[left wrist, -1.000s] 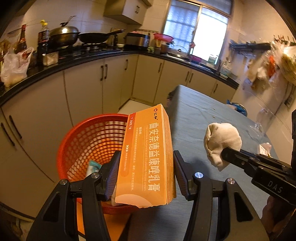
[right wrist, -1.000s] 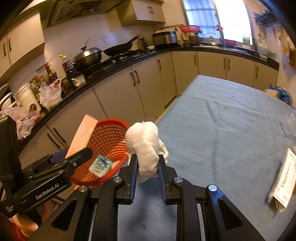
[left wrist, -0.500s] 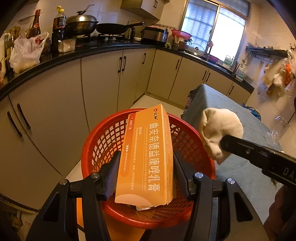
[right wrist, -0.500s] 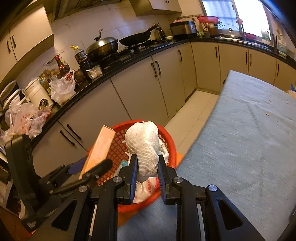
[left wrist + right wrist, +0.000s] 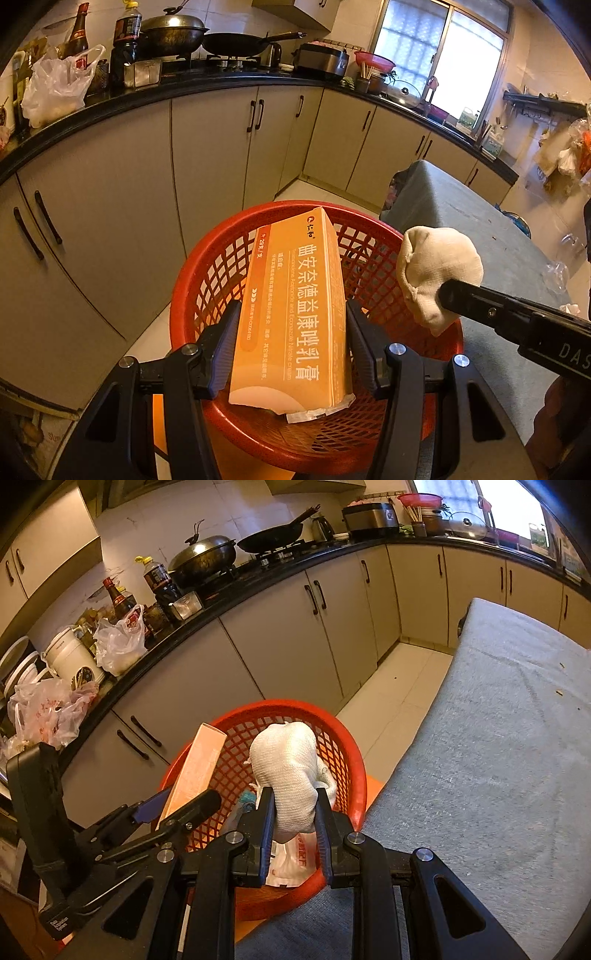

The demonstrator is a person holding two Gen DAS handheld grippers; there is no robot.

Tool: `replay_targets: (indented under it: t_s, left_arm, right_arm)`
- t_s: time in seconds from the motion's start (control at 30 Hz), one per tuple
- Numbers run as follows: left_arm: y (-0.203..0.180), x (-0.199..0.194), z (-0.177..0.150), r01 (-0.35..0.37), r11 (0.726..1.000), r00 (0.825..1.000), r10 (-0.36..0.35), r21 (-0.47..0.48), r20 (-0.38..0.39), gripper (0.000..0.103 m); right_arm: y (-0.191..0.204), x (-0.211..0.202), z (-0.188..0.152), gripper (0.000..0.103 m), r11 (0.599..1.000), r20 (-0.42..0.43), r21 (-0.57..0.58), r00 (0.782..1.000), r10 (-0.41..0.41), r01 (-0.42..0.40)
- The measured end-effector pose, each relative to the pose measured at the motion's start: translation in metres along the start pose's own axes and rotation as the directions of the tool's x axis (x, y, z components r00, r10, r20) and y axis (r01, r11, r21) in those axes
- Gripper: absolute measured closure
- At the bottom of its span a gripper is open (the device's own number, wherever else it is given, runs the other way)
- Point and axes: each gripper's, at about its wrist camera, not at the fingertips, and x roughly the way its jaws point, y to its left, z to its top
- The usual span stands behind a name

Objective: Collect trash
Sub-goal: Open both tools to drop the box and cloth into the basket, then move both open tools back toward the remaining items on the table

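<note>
A red mesh basket [image 5: 207, 273] stands beside the grey table, also in the right wrist view [image 5: 347, 746]. My left gripper [image 5: 291, 325] is shut on an orange medicine box [image 5: 295, 314] and holds it over the basket; the box also shows in the right wrist view [image 5: 195, 771]. My right gripper [image 5: 293, 808] is shut on a white crumpled cloth wad [image 5: 288, 768] above the basket's right rim; the wad shows in the left wrist view [image 5: 436, 269]. White wrappers [image 5: 295, 860] and a small teal packet [image 5: 245, 798] lie inside the basket.
Grey cloth-covered table [image 5: 498, 757] lies to the right of the basket. Beige kitchen cabinets [image 5: 207, 155] with a black counter run behind it, holding pots, bottles and plastic bags [image 5: 55, 88]. Tiled floor [image 5: 399, 686] lies between the cabinets and the table.
Both grippers have moved left off the table to positions over the red basket, still holding the box and the cloth wad.
</note>
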Motion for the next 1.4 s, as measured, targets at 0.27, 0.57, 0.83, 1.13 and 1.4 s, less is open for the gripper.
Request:
replay_targets:
  t_s: [0.27, 0.57, 0.83, 1.13, 1.4]
  left_arm:
    - [0.0, 0.002, 0.0, -0.009, 1.0, 1.0, 0.009, 0.006, -0.006, 0.048]
    - [0.004, 0.001, 0.001, 0.0, 1.0, 1.0, 0.0, -0.018, -0.012, 0.046]
    - [0.004, -0.005, 0.0, 0.006, 1.0, 1.0, -0.006, -0.019, -0.007, 0.045]
    - [-0.001, -0.024, -0.002, 0.005, 1.0, 1.0, -0.005, -0.008, 0.013, 0.045]
    - [-0.017, -0.042, -0.004, 0.01, 1.0, 0.999, -0.011, 0.014, 0.034, 0.045]
  right_arm:
    - [-0.003, 0.004, 0.001, 0.077, 1.0, -0.013, 0.007, 1.0, 0.005, -0.005]
    - [-0.002, 0.001, 0.001, 0.071, 1.0, -0.006, 0.008, 1.0, 0.011, -0.011]
    - [-0.003, -0.003, 0.002, 0.069, 1.0, 0.007, 0.012, 1.0, -0.007, 0.007]
    - [-0.005, -0.021, 0.003, 0.063, 0.999, 0.039, 0.024, 0.999, -0.023, 0.022]
    - [-0.009, -0.045, -0.003, 0.061, 0.999, 0.066, 0.041, 0.998, -0.024, 0.022]
